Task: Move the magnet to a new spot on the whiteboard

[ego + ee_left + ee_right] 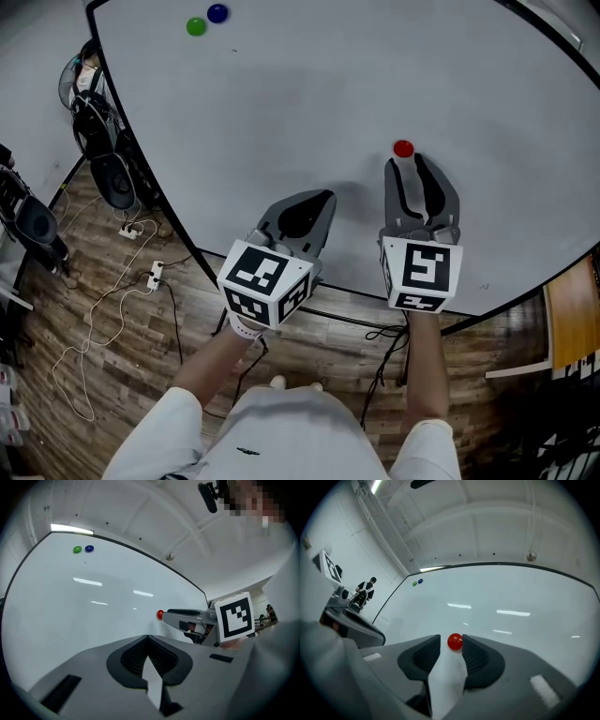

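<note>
Right gripper view shows the right gripper (451, 638) with jaws spread, the red magnet (455, 641) stuck to the whiteboard (511, 597) loosely between their tips, not clamped. Head view has both forearms stretched forward side by side near the board's lower edge, with the left gripper (322, 197) aimed at the board, its jaws closed and empty.

White whiteboard (281, 112); red magnet (403, 148); green magnet (195, 26); blue magnet (217, 13).
</note>
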{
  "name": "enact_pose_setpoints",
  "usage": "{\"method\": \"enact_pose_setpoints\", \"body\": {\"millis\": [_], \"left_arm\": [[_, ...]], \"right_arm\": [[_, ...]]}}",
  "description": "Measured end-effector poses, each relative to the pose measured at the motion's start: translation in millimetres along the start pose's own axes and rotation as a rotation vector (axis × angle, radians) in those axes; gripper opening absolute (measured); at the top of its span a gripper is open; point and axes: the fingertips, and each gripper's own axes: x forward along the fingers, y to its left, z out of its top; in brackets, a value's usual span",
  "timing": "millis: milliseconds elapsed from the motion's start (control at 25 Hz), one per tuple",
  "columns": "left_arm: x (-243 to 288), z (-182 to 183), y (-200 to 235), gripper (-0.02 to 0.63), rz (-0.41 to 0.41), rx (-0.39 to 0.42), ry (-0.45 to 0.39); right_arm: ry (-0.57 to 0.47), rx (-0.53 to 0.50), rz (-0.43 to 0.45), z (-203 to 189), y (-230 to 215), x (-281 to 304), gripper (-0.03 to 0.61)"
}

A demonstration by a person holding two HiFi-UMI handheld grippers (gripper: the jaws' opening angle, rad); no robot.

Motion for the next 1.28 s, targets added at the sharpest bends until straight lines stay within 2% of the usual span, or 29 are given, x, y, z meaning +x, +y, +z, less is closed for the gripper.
{"method": "enact_pose_setpoints", "body": {"millis": [240, 760, 1040, 1280], "left_arm": [[-2.7, 1.1, 4.4, 0.006, 0.009, -0.007, -0.005], [-1.7, -3.2, 16.7, 0.006, 0.022, -0.018, -0.001], [-4.6, -3.5, 20.2, 0.006, 0.028, -0.02, -0.001], [-6.9, -7.9, 16.6, 0.006, 0.028, -0.023, 0.008]], "right_arm": [[-0.003, -0.042, -0.015, 8.0, -0.1, 10.2, 0.152], [0.035, -0.222, -0.134, -0.5, -3.3, 22.3, 0.137], [0.034, -0.208, -0.143, -0.2, -3.9, 21.7, 0.132], [0.03, -0.111, -0.087, -0.2, -7.5, 18.7, 0.13]]}}
